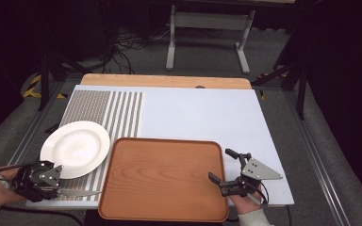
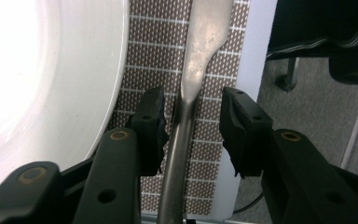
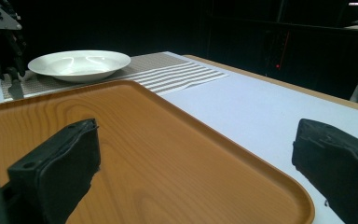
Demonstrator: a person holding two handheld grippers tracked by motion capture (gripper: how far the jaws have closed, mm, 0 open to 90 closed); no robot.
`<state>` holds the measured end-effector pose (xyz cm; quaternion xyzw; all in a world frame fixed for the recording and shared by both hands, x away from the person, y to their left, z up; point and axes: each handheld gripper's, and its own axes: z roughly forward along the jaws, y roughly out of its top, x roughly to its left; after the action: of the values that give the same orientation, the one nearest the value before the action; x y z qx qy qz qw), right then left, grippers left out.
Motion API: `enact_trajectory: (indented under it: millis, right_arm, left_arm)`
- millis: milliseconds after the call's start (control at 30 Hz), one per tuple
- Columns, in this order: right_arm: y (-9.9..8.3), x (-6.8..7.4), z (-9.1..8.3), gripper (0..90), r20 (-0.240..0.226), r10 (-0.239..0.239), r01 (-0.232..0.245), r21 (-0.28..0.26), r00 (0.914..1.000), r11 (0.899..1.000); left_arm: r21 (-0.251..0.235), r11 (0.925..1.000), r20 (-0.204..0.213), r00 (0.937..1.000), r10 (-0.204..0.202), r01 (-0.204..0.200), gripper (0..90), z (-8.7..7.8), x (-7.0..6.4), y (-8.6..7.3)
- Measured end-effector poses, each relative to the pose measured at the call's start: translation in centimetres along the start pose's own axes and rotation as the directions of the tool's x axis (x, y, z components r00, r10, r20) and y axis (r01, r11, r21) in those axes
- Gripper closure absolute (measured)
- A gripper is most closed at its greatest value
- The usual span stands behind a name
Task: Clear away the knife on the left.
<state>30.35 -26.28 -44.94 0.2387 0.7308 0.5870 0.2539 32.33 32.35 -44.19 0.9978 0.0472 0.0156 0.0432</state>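
Metal knife (image 2: 192, 84) | flat, smooth | between open left hand-held gripper (image 2: 191, 128) jaws

A plain white plate (image 1: 75, 149) is seen on a placemat (image 1: 103, 108) patterned in brown-and-white dashes and stripes. An orange-brown, wood-grained tray (image 1: 162, 179) is shown on the pale blue counter (image 1: 207, 115). Silver-grey metal is shown by the knife (image 2: 191, 84).
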Motion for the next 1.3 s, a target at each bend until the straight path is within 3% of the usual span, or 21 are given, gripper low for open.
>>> enact_trajectory:
  millis: [67,267,633,900,1000,1100,1300]
  right_arm:
    - [0.0,0.0,0.0,1.4,0.0,0.0,0.0,0.0,1.0,1.0]
    - [0.0,0.0,0.0,1.4,0.001,0.002,-0.002,-0.001,1.0,1.0]
    - [-0.1,-0.1,-0.1,1.8,0.009,0.002,-0.002,-0.002,1.0,1.0]
    - [-0.1,-0.1,-0.1,1.9,0.008,0.002,-0.002,0.0,1.0,1.0]
    - [-0.1,-0.1,-0.1,1.9,0.009,0.0,0.0,0.003,1.0,1.0]
    - [0.0,-0.1,-0.1,1.9,0.009,0.002,-0.002,0.002,1.0,1.0]
    - [0.0,-0.3,-0.3,1.9,0.013,0.002,-0.002,-0.003,0.9999,1.0]
  left_arm:
    - [0.009,1.0,-0.003,1.0,0.001,-0.001,62.9,0.1,0.0,0.0]
    - [0.087,0.9934,-0.024,0.9967,0.077,-0.075,73.4,0.6,0.0,0.5]
    - [0.103,0.9847,-0.017,0.9896,0.143,-0.14,79.3,0.7,0.0,0.8]
    - [0.118,0.981,-0.034,0.9868,0.158,-0.153,79.9,0.7,-0.3,1.0]
    - [0.119,0.9831,-0.039,0.9888,0.144,-0.139,80.0,0.8,-0.4,1.0]
    - [0.137,0.9788,-0.062,0.9849,0.162,-0.152,80.0,0.7,-0.6,1.2]
    - [0.1,0.9885,-0.076,0.9897,0.122,-0.114,80.1,0.3,-0.6,0.9]
